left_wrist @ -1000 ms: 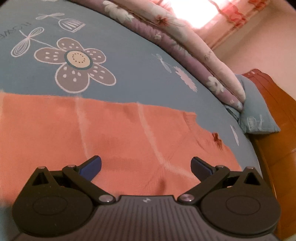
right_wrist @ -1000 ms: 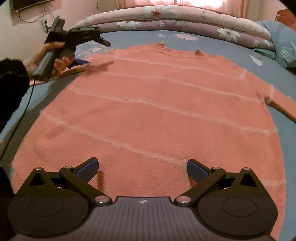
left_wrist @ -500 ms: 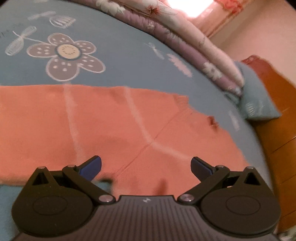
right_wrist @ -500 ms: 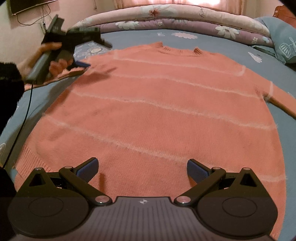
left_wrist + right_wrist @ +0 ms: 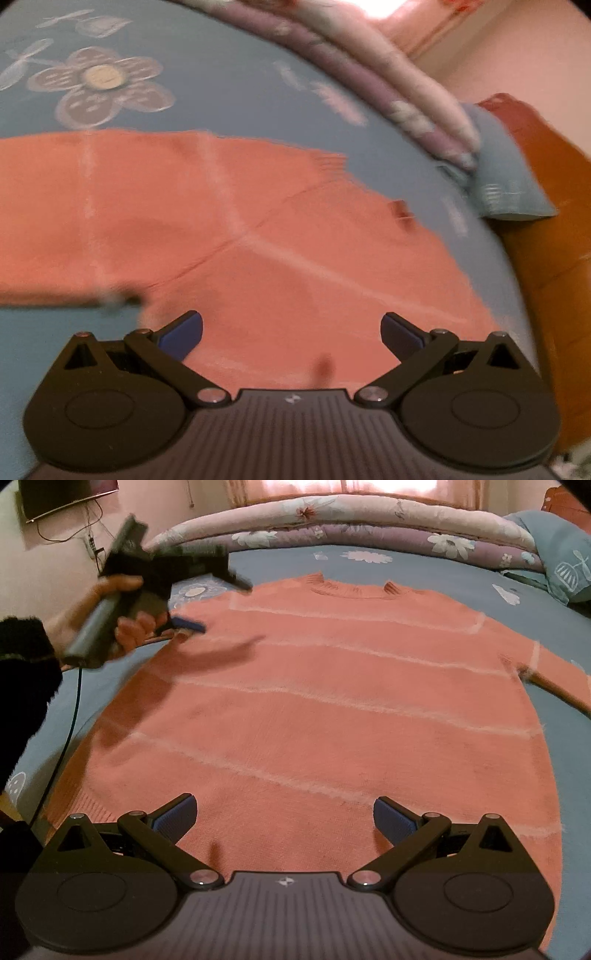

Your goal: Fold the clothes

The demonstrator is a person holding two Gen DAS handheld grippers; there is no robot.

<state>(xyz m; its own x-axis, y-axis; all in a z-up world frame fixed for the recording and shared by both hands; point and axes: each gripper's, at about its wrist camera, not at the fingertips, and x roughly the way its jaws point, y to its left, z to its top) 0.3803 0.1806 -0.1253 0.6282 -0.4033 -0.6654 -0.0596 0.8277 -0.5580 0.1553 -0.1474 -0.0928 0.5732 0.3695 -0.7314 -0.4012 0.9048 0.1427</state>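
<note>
Across the middle of the blue bedsheet (image 5: 424,572) an orange sweater (image 5: 325,709) is lying flat, collar toward the far edge where the rolled floral quilt (image 5: 351,520) is sitting. Over at the left edge a hand (image 5: 125,627) in a dark sleeve (image 5: 26,664) is gripping the left gripper (image 5: 291,328), which is hovering above the sweater's left shoulder with its blue pads spread wide apart and nothing between them. Moving right, the right gripper (image 5: 282,812) is hanging over the hem at the near edge, fingers parted too, holding nothing. Further right, the other arm of the sweater is trailing off toward the right edge, near the blue pillow (image 5: 565,561).
</note>
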